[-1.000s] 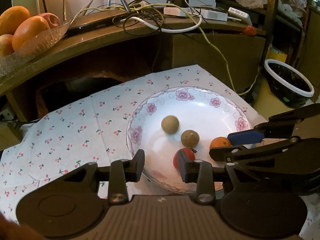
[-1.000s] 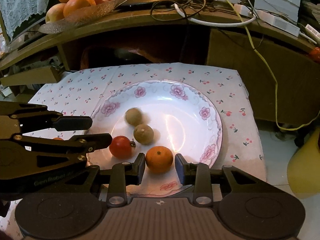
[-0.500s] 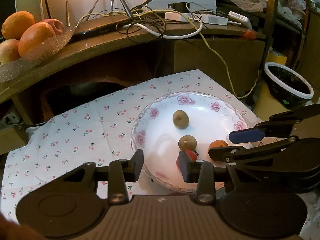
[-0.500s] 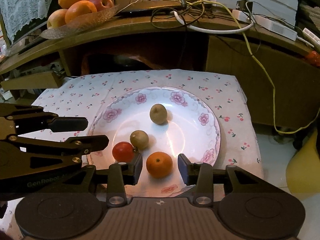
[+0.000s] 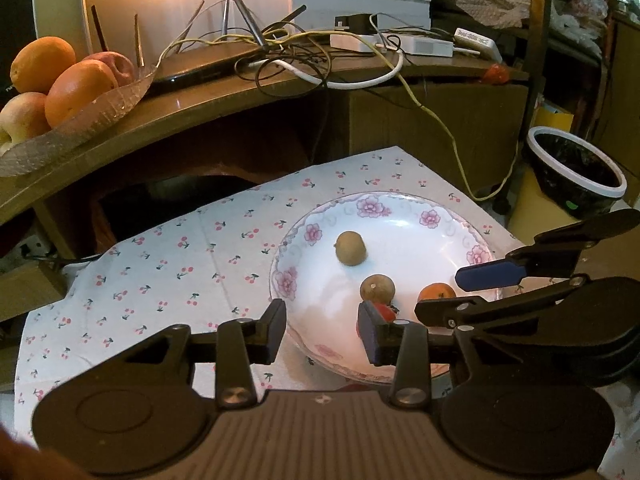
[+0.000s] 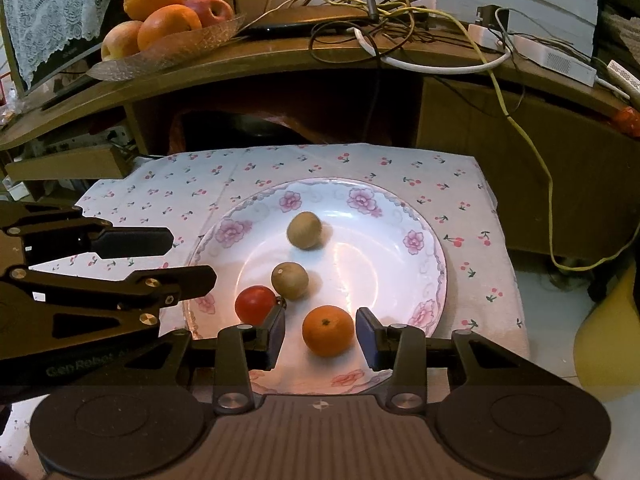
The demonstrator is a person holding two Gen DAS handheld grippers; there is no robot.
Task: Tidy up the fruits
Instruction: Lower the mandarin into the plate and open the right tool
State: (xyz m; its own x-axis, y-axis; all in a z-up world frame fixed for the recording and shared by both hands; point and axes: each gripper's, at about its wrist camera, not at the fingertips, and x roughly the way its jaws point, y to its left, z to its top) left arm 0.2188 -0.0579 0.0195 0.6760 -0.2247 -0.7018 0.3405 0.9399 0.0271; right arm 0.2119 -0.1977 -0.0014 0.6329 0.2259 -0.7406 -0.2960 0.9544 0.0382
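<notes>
While four fruits sit on the plate [image 6: 434, 264], R gripper [image 6: 320, 334] jaws stand apart round the orange [image 6: 328, 330], not touching; L gripper [image 5: 322, 330] jaws apart, empty.

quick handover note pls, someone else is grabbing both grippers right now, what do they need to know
Left gripper: open, empty, over the near left rim of the plate; the tomato sits just past its right finger.
Right gripper: open, with the small orange between its fingers; the pads are not touching it.
On the plate: the tomato, the small orange and two brown fruits, one in the middle and one further back. All four lie loose.
Fruit bowl with big oranges and apples stands on the wooden shelf behind.
Done: all four fruits are on the plate. Left: I cannot tell what sorting remains.
</notes>
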